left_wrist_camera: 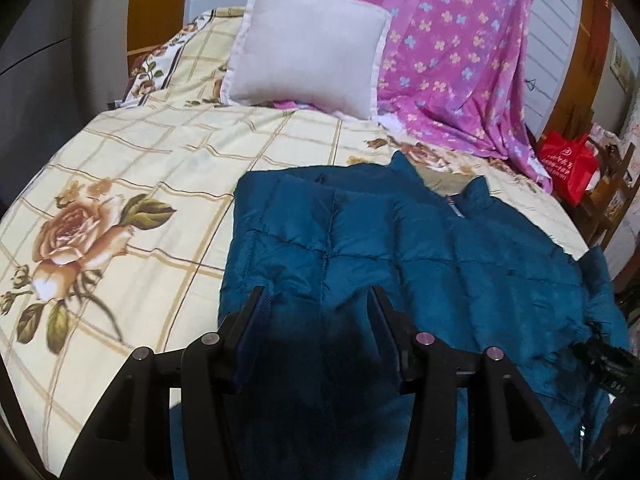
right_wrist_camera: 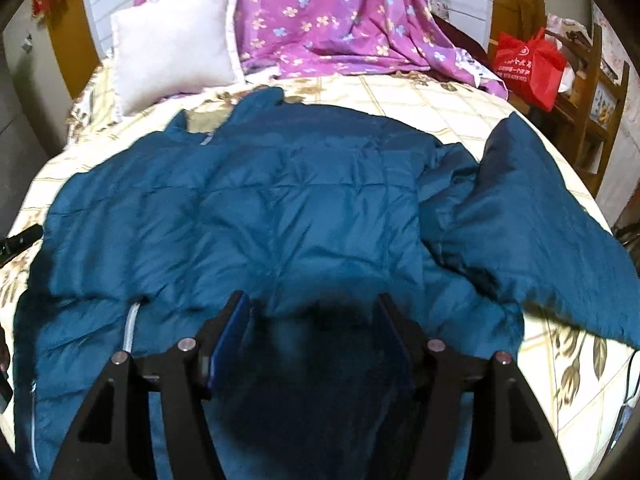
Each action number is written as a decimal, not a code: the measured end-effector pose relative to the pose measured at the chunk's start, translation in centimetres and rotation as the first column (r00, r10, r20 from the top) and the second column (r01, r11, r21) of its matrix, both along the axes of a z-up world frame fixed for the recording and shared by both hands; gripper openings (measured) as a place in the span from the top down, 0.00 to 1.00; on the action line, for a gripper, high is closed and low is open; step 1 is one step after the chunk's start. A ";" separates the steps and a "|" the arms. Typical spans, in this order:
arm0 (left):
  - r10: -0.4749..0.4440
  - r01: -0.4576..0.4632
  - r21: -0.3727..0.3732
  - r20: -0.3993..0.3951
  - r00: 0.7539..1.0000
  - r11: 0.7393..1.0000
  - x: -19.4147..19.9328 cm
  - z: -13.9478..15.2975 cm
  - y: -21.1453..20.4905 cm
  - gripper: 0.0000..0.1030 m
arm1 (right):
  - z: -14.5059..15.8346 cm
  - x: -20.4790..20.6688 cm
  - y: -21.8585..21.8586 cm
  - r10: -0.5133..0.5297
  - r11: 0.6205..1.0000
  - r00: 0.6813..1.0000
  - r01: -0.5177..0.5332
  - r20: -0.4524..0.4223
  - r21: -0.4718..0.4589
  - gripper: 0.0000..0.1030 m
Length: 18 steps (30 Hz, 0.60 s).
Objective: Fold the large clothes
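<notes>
Bedroom, bed (left_wrist_camera: 132, 168) under a cream rose-print sheet; white pillow (left_wrist_camera: 308, 52) and purple floral cloth (left_wrist_camera: 460, 60) at the head, red bag (left_wrist_camera: 568, 164) off to the side.

Left wrist view: the teal puffer jacket (left_wrist_camera: 400, 248) lies front-up on the bed, collar toward the pillow, zip closed at the neck. Its left side looks already turned inward: a straight folded edge runs down the jacket's left border, with a doubled panel on top, probably the sleeve. Your left claw (left_wrist_camera: 318, 300) hangs over that panel with jaws standing apart and nothing pinched; fabric lies below them, not clamped.

Right wrist view: same jacket (right_wrist_camera: 280, 208), but the right sleeve (right_wrist_camera: 540, 232) is spread out loose across the sheet, well away from the body, not yet folded in. Your right claw (right_wrist_camera: 314, 308) sits above the lower front panel, jaws parted and empty, no cloth between the pads.

Judgement: one side fold done. Left for you: bring the right sleeve over the body, then fold hem to collar. Roughly a third complete.
</notes>
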<state>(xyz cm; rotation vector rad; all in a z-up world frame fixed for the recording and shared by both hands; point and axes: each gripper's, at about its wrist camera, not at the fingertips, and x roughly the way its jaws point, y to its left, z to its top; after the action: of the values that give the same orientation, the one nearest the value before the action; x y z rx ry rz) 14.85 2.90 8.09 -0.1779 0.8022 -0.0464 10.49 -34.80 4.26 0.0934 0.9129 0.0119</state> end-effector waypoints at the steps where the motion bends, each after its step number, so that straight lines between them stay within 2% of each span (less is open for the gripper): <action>1: 0.002 -0.002 0.010 0.004 1.000 1.000 -0.7 0.3 -0.2 0.61 | 0.1 -0.6 0.1 0.006 1.000 1.000 -0.006 0.003 0.007 0.35; 9: -0.028 0.027 0.036 0.030 0.999 0.999 -5.4 0.8 -3.4 0.61 | 1.2 -4.4 0.8 0.020 0.999 1.000 -0.020 0.018 0.032 0.35; 18: -0.079 0.075 0.072 0.061 0.995 0.995 -8.4 1.2 -7.1 0.61 | 1.9 -7.1 0.3 -0.002 1.000 1.000 0.002 0.020 0.022 0.31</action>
<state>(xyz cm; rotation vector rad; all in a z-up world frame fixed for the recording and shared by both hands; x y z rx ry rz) 6.46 -4.17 9.32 -0.0794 0.7453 -0.0966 3.40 -34.51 6.13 0.1144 0.8929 0.0208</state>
